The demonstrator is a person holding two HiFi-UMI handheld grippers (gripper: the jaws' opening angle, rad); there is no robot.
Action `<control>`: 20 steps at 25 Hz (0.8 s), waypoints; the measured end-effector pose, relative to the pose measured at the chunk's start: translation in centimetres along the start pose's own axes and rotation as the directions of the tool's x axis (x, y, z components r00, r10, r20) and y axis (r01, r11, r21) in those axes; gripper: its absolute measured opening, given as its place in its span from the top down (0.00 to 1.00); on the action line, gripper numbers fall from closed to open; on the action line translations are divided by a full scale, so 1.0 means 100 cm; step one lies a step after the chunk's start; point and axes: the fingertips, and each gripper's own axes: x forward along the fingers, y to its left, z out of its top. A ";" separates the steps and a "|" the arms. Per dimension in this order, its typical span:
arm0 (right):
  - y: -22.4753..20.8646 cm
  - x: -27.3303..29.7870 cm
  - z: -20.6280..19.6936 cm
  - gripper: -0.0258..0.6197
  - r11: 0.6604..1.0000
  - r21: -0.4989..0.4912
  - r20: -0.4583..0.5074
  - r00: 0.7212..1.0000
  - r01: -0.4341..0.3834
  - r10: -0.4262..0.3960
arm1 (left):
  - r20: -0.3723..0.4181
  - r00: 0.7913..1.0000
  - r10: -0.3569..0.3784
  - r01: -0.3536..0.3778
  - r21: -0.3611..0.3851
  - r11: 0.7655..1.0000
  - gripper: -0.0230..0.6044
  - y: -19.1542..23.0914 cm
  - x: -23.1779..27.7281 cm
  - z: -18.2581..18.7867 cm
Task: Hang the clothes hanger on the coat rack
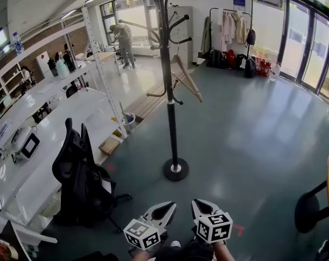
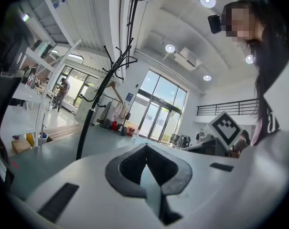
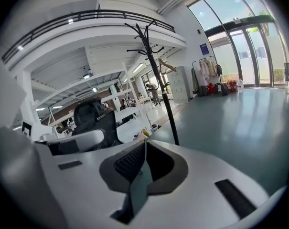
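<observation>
Head view from high up, facing steeply down over the grey floor (image 1: 251, 145), coat rack (image 1: 171, 118) mid-frame and near, left gripper view low, rack centre left, right gripper view low, rack upper centre, all three sharing the rack and the far glass doors (image 1: 297, 42)

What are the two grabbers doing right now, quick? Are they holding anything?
Left gripper: closed, jaws together, holding nothing.
Right gripper: closed, jaws together, holding nothing.
</observation>
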 end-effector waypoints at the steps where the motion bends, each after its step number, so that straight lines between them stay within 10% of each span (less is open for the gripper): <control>1: 0.000 -0.003 -0.001 0.94 1.000 -0.001 -0.001 1.000 0.002 -0.002 | 0.002 1.000 -0.007 0.007 0.002 1.000 0.96 -0.004 0.001 0.001; 20: -0.018 -0.045 -0.012 0.95 0.995 -0.091 -0.057 0.997 -0.046 0.041 | 0.037 0.999 -0.003 0.003 0.010 1.000 0.96 -0.057 0.029 -0.001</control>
